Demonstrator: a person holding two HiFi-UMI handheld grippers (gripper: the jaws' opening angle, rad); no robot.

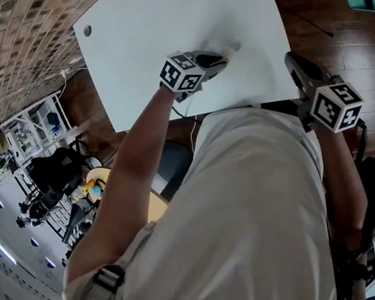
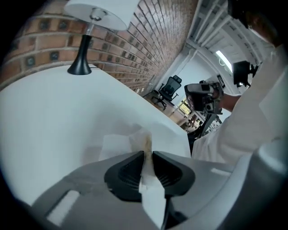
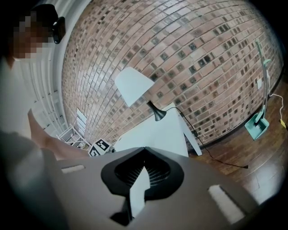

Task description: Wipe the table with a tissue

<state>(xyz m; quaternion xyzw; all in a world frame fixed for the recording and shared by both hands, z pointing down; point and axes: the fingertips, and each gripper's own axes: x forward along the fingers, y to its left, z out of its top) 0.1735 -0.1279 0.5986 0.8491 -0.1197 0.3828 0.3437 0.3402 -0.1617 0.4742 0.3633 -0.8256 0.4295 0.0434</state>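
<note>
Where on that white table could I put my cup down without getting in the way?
Most of the table is bare: the wide stretch between the lamp by the brick wall and the tissue. Crowded only at the near edge, where the left gripper clamps that tissue.

One white surface (image 1: 167, 20), with one round hole (image 1: 88, 30) near its corner. One tissue (image 2: 118, 143). Two tongs: the left tongs (image 2: 148, 155) and the right tongs (image 3: 144, 150). Two marker cubes, one to each: the left cube (image 1: 183, 73) and the right cube (image 1: 337, 105). One desk lamp (image 3: 135, 87), with a single white shade on a single black stand. One person (image 1: 252, 229). One brick wall (image 3: 189, 54). One black office chair (image 2: 170, 86). One teal long-handled cleaning tool (image 3: 257, 120). One black cord (image 3: 225, 162) on the wooden floor (image 3: 261, 157).
</note>
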